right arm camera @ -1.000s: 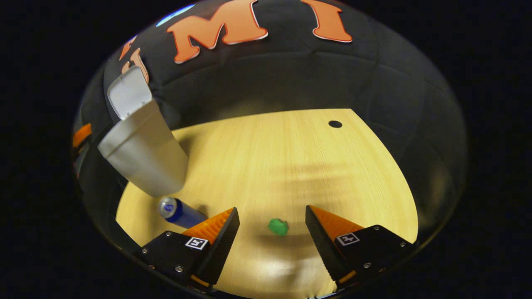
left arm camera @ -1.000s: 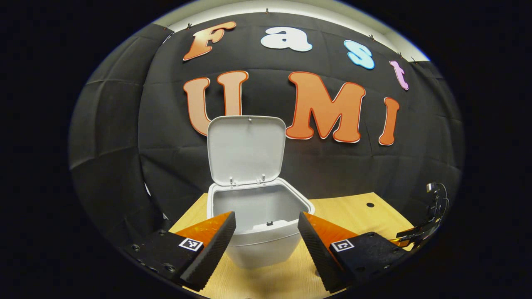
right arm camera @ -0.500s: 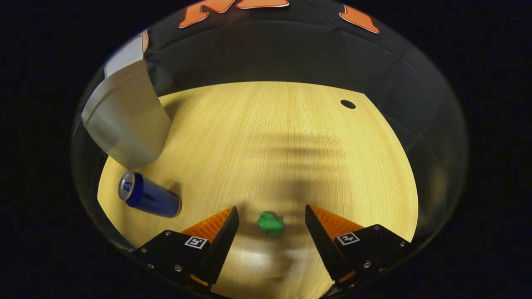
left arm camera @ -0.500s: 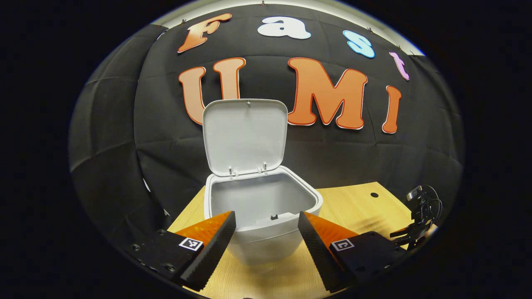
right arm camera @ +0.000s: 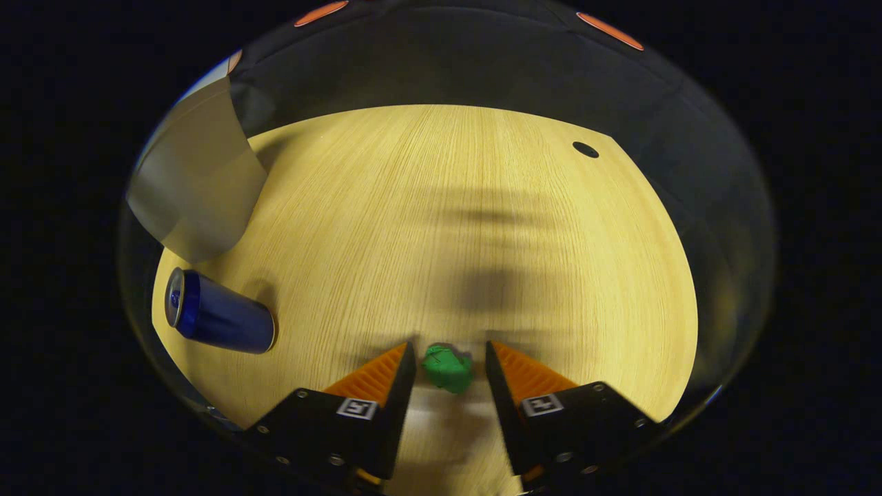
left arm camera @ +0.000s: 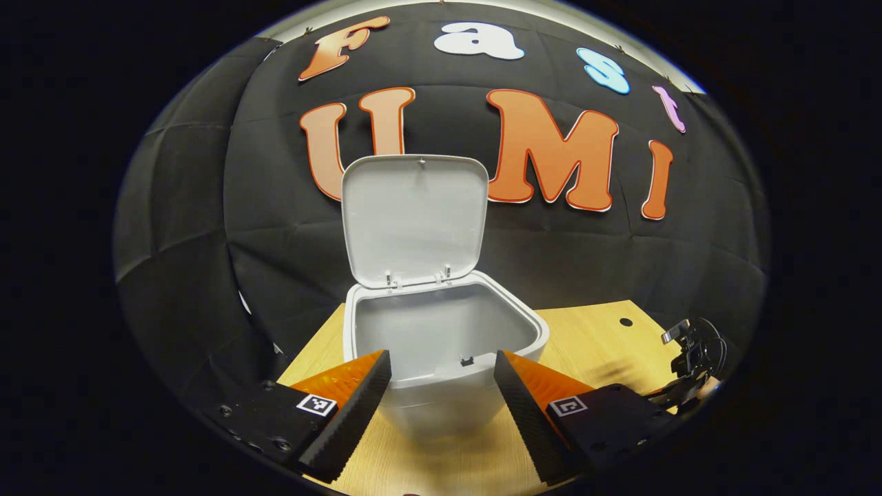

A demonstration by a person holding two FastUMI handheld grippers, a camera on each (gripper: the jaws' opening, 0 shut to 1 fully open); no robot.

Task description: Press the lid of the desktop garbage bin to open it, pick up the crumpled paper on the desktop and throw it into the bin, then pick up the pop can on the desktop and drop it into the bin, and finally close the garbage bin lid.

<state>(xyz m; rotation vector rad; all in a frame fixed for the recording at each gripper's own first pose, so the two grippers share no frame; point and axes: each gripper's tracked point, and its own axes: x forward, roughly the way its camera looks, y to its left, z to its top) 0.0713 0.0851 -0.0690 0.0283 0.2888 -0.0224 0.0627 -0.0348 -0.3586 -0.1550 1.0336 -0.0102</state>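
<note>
The white desktop bin [left arm camera: 441, 386] stands on the wooden desk with its lid [left arm camera: 413, 217] swung upright and the inside bare. My left gripper [left arm camera: 442, 358] hovers open just in front of the bin's near rim, holding nothing. In the right gripper view, the green crumpled paper [right arm camera: 448, 369] lies on the desk between the fingers of my right gripper [right arm camera: 449, 353]. The jaws have narrowed around it, with a thin gap on each side. The blue pop can [right arm camera: 220, 321] lies on its side to the left, near the bin [right arm camera: 196, 186].
The wooden desk [right arm camera: 482, 207] has a small dark hole [right arm camera: 586, 149] near its far right corner. Black cloth walls close in behind the desk. My right gripper and its holder [left arm camera: 692, 365] appear at the far right of the left gripper view.
My right gripper has dropped toward the desk and its fingers have narrowed around the green paper. The left gripper has edged slightly closer to the open bin.
</note>
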